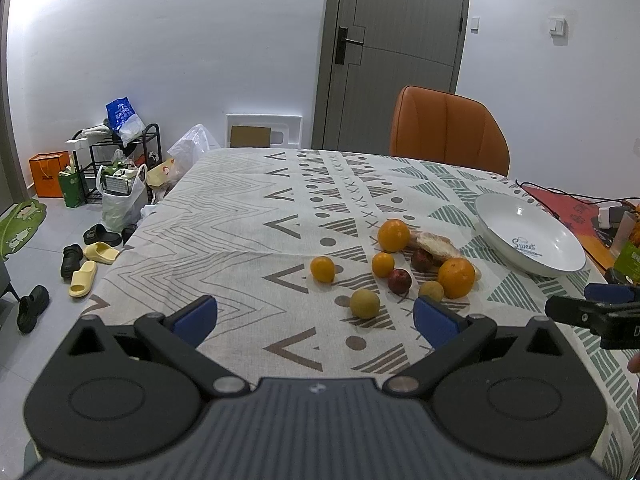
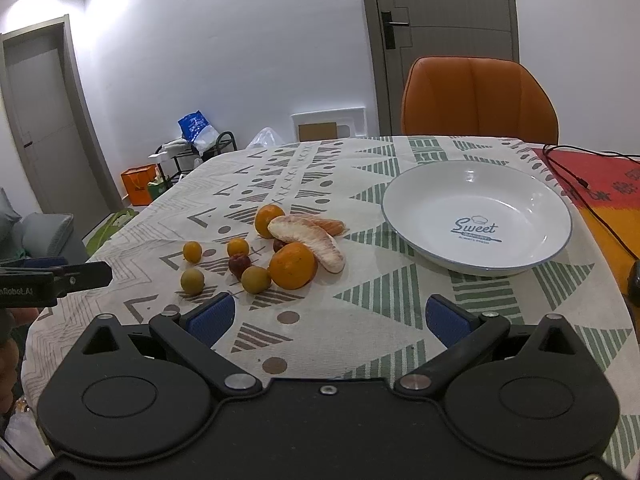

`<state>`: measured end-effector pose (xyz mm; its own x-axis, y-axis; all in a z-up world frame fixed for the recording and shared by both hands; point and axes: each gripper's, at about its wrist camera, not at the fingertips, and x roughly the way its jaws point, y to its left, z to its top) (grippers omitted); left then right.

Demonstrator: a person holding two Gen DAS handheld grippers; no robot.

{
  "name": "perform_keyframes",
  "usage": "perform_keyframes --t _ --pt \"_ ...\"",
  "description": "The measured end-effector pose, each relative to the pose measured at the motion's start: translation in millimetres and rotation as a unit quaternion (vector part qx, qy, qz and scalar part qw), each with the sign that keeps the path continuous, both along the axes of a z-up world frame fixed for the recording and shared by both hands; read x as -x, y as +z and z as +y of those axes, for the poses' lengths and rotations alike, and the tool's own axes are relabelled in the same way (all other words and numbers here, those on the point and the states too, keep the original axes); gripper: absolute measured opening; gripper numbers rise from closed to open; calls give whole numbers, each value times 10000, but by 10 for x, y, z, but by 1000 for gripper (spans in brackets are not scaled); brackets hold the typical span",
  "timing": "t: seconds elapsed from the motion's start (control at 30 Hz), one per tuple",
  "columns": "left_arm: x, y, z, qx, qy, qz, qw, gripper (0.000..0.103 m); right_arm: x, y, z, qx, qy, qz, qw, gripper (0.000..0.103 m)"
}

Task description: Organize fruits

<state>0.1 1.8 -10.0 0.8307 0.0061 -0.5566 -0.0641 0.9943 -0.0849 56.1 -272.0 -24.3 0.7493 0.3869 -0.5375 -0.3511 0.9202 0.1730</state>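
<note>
White plate (image 2: 476, 216) sits apparently near the table edge; both spread grippers (image 1: 314, 316) (image 2: 330, 316) hover over bare cloth (image 1: 224, 208).

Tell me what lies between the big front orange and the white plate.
In the right wrist view, one peeled pomelo segment leans against the big orange; from there to the white plate, only bare patterned tablecloth.

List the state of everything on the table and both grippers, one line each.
left hand-held gripper: open, empty.
right hand-held gripper: open, empty.
plate: upright, empty.
large orange: whole, on the cloth.
peeled citrus segments: peeled, lying beside the large orange.
small green fruits: whole, loose on the cloth.
door: shut.
orange chair: unoccupied.
</note>
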Motion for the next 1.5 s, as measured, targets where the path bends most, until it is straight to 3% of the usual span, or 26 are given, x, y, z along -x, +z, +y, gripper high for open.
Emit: perform_keyframes --t 0.93,1.33,1.5 --pt "-20 36 -18 51 -74 -5 10000 103 -21 -1 -31 -37 -2 16 10000 103" --pt "-166 3 -49 107 -124 -106 9998 103 -131 -56 47 44 261 73 9996 103" --pt "-259 -72 -82 116 -203 -74 9997 101 -201 -84 31 -137 258 37 9996 103"
